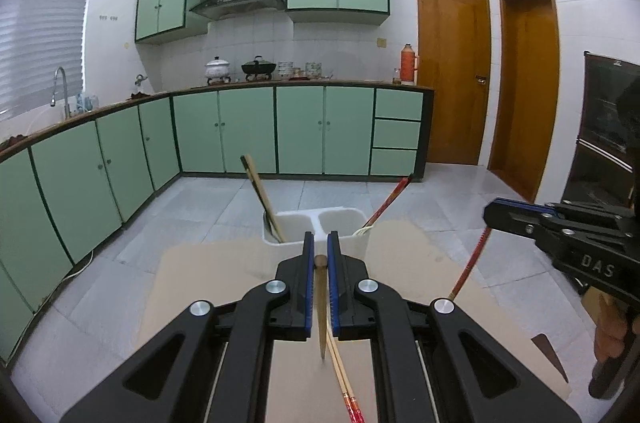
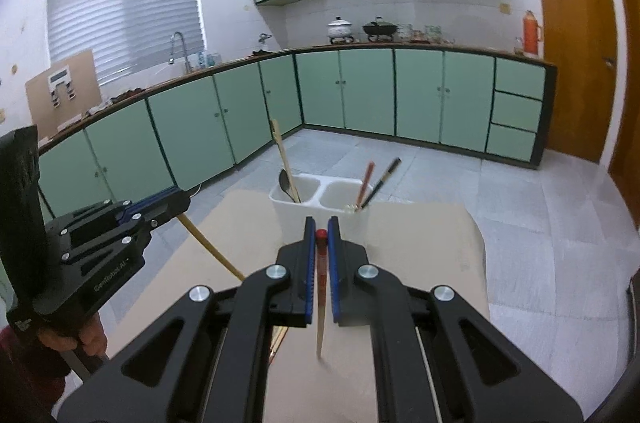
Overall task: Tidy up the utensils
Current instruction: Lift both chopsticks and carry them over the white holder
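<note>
My left gripper [image 1: 320,251] is clamped on a plain wooden chopstick [image 1: 321,307], thick end poking out just past the fingertips, thin end hanging down over the tan tabletop [image 1: 224,275]. My right gripper [image 2: 321,235] is clamped on a red-topped chopstick [image 2: 320,287] the same way, red end at the tips, pale end pointing down at the table. From the left wrist view, the right gripper sits off to the right with the red stick angled below it. White two-compartment holder [image 2: 320,201] stands at the far edge of the table, dead ahead of both grippers. Its left compartment has a dark spoon [image 2: 285,181] and a long wooden utensil [image 2: 282,155]; right compartment has a red and a dark chopstick [image 2: 378,183] leaning out right. More chopsticks [image 1: 346,383] lie on the table under my left gripper.
</note>
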The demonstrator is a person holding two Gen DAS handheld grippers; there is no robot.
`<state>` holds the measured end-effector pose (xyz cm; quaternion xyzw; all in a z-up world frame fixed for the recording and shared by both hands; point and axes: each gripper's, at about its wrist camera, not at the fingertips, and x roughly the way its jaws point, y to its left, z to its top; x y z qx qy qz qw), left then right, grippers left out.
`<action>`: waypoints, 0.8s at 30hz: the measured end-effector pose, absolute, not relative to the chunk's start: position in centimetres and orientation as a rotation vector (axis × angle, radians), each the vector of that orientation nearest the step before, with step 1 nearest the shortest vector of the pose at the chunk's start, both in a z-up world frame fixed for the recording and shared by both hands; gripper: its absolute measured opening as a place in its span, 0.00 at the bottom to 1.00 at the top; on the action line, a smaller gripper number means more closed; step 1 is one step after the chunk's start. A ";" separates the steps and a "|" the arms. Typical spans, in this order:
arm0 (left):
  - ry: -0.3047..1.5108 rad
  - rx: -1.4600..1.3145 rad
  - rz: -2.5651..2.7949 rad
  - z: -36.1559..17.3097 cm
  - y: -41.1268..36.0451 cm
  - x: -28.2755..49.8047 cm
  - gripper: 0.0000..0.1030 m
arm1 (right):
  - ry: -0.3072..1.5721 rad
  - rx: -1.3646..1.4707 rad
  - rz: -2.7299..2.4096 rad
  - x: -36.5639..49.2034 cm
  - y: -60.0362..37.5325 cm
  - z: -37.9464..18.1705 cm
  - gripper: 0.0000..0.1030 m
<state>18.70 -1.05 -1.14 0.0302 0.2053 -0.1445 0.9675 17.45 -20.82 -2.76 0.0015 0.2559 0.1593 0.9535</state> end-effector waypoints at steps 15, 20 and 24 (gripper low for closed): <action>0.278 0.069 -0.321 5.0 0.1 19.2 0.06 | 0.408 -0.019 0.375 20.6 -20.0 4.9 0.05; 0.202 0.067 -0.308 7.7 -0.1 21.5 0.06 | 0.341 -0.025 0.346 23.2 -20.0 8.1 0.05; 0.160 0.060 -0.295 9.0 -0.4 24.2 0.06 | 0.317 -0.024 0.327 25.7 -20.2 9.3 0.05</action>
